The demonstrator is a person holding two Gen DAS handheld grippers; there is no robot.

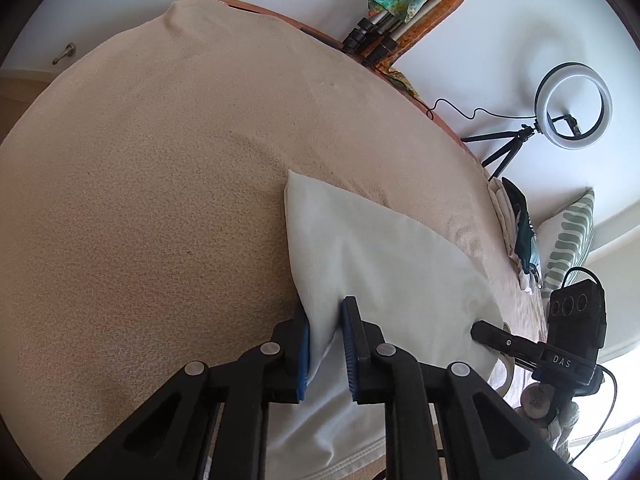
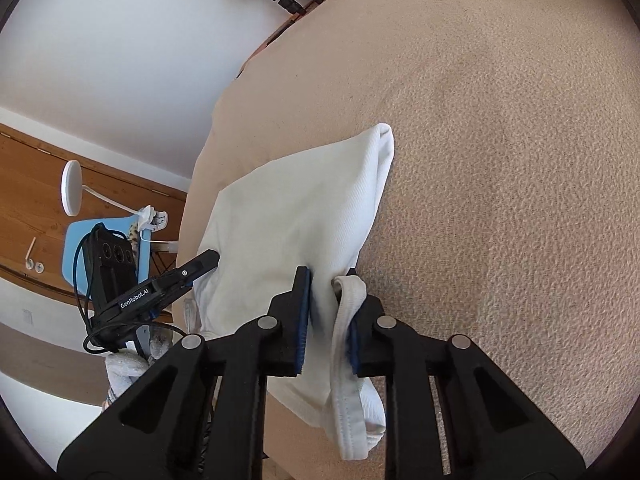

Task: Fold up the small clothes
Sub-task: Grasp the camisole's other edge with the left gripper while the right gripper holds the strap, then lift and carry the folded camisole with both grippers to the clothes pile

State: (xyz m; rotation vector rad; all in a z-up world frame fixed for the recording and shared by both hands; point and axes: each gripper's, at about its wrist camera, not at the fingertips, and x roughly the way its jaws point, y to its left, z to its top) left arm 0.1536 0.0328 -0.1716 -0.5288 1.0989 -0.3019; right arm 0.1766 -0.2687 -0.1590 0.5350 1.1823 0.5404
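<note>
A small white garment (image 1: 372,248) lies folded over on the beige bed cover (image 1: 160,160). My left gripper (image 1: 326,312) is shut on its near left edge, cloth bunched between the blue pads. In the right wrist view the same garment (image 2: 296,216) stretches away, its hemmed edge (image 2: 348,380) hanging down. My right gripper (image 2: 326,280) is shut on that near corner. Each gripper shows in the other's view: the right one at the garment's right side in the left wrist view (image 1: 480,330), the left one at its left side in the right wrist view (image 2: 212,258).
A pile of other clothes (image 1: 516,232) and a striped pillow (image 1: 568,240) lie at the bed's right side. A ring light on a tripod (image 1: 572,104) and folded tripods (image 1: 380,36) stand by the wall. A blue chair (image 2: 80,240) and white lamp (image 2: 72,188) sit beyond the bed edge.
</note>
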